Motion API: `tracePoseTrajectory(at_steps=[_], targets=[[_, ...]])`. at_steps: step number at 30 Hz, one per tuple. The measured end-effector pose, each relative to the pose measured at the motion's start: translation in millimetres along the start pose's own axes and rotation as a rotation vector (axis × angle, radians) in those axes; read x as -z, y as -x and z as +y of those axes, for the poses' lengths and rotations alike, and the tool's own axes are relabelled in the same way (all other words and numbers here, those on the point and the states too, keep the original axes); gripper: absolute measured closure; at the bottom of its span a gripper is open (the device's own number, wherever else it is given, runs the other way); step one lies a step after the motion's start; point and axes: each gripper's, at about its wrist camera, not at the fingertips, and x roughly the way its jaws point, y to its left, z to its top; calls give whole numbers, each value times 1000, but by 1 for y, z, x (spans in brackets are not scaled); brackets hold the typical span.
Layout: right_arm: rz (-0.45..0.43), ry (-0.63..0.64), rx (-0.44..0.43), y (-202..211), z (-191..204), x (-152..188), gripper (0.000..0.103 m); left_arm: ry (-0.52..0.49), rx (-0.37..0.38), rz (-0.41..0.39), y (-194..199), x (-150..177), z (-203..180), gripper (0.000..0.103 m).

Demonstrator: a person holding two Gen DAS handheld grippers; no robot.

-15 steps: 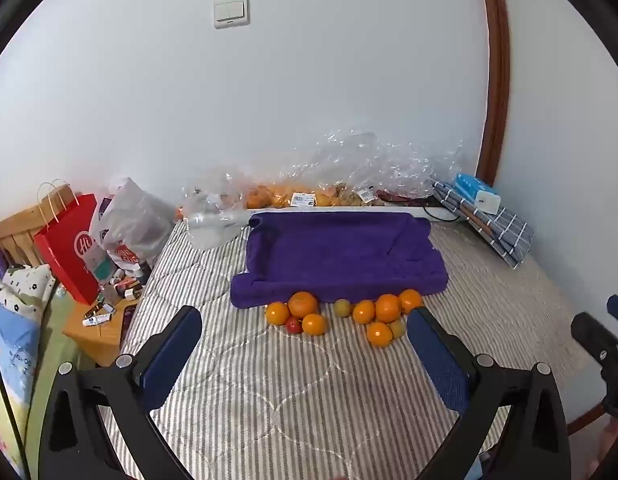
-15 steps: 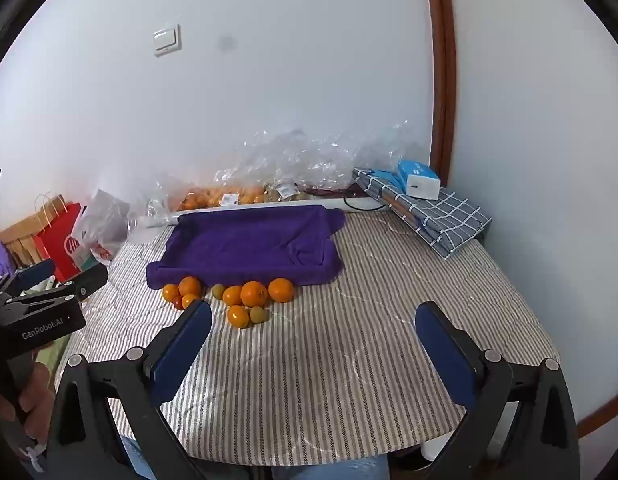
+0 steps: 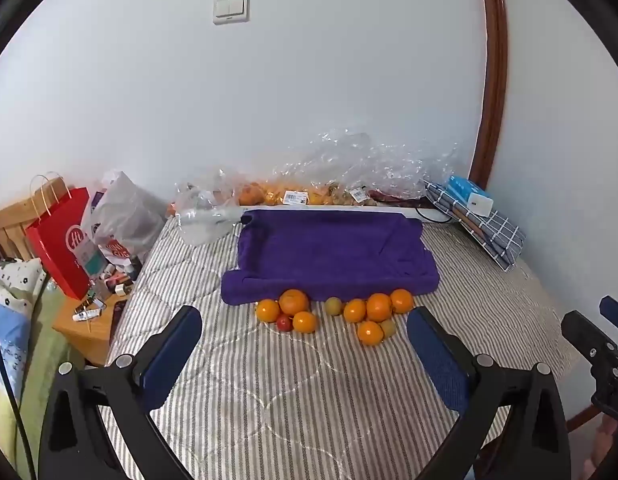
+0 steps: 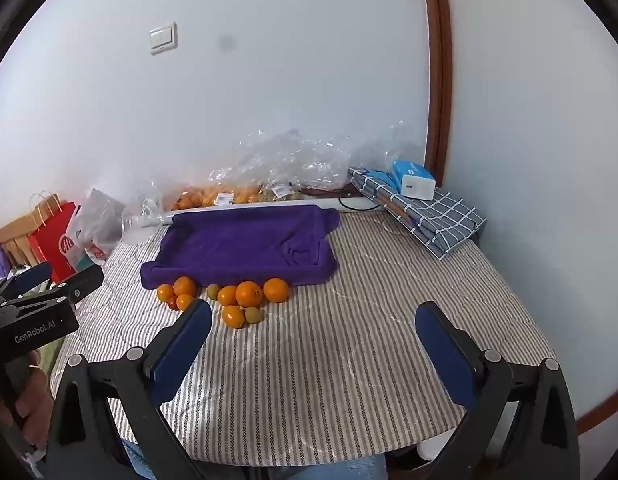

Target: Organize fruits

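Observation:
Several oranges [image 3: 293, 302] lie in two clusters on the striped cover, right against the front edge of a purple towel-lined tray [image 3: 329, 252]. Among them are a small red fruit [image 3: 284, 323] and greenish-yellow fruits [image 3: 333, 306]. My left gripper [image 3: 303, 316] hovers open short of the fruit, nothing between its blue pads. The right wrist view shows the same oranges [image 4: 249, 294] and tray [image 4: 245, 240] ahead to the left. My right gripper [image 4: 313, 308] is open and empty over bare cover. The left gripper [image 4: 33, 300] appears at that view's left edge, held by a hand.
Clear plastic bags of more fruit [image 3: 309, 196] line the wall behind the tray. A folded checked cloth [image 3: 481, 228] with a blue box sits at the back right. A red paper bag [image 3: 61, 240] and a cluttered wooden stand [image 3: 89, 320] are beyond the left edge.

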Motion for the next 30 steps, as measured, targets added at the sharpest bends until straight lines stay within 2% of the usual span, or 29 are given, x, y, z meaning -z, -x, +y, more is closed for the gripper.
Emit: tracePoseTrajectory(at_steps=[30], targets=[[10,10,-17,-5,17,8,2,13,9,2,4,-2,6,0]])
